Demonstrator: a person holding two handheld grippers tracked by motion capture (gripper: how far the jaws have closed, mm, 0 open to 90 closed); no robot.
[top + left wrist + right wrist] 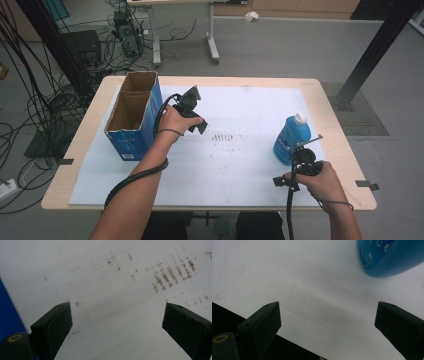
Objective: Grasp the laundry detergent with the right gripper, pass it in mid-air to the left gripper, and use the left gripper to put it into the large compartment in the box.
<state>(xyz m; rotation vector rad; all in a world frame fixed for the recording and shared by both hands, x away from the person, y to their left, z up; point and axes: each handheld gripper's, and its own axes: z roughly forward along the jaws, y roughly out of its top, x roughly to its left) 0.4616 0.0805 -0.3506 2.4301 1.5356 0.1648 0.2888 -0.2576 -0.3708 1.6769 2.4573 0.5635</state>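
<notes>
Jaws on both your grippers are spread wide with nothing between them. Your left gripper point(192, 107) hangs over the white sheet point(240, 175) just right of the box point(134, 117), near the table's far left. From its own view point(117, 322) you're looking down at bare sheet with a patch of brown scuff marks point(172, 275) up ahead to the right, and a sliver of the box's blue wall point(8, 315) at the left edge.

Your right gripper point(295, 167) sits low at the near right of the sheet, just in front of the bottle point(291, 139). That bottle is blue with a white cap, standing upright on the sheet's right side, well apart from the box. In the right gripper view point(328, 322) the bottle's base point(392, 257) shows at the top right, ahead of the jaws and not between them. Can't tell if the gripper is touching the sheet or just above it.

The box is open at the top, two compartments.
</notes>
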